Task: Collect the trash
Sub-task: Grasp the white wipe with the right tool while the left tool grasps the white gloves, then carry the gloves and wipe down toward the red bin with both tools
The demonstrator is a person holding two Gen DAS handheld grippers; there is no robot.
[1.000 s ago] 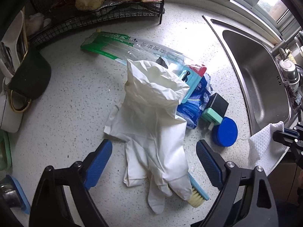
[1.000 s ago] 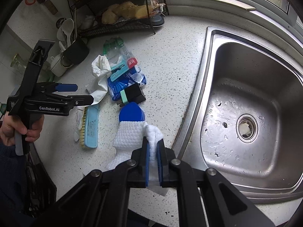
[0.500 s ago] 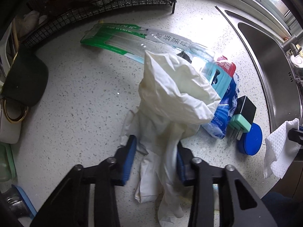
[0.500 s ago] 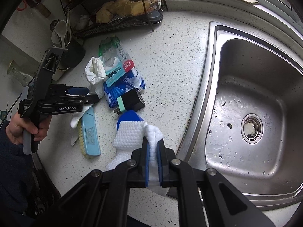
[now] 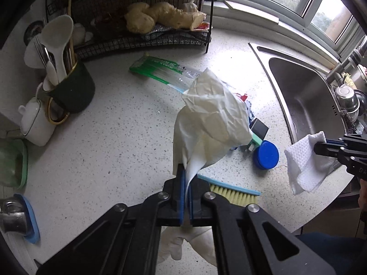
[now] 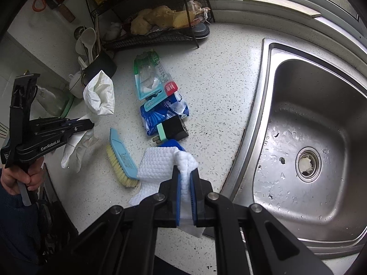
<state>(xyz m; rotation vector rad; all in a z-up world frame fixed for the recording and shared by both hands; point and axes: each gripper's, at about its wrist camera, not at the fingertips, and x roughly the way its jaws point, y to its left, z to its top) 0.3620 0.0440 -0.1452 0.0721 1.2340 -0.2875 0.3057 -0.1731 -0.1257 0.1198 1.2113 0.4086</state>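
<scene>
My left gripper is shut on a white disposable glove, lifted off the speckled counter. From the right wrist view the glove hangs from that gripper, cuff above and fingers below. My right gripper is shut on a white paper towel, held over the counter's front edge; the left wrist view has the towel at far right. Left on the counter are a clear green-edged wrapper, a blue packet, a black and green plug and a blue lid.
A blue scrub brush lies at the counter's front. A steel sink fills the right side. At the back stand a wire rack with ginger and a dark utensil holder. A white pot sits at the left.
The left gripper closed on the glove and lifted it off the counter, uncovering the brush. The right gripper kept its grip on the paper towel and stayed put.
</scene>
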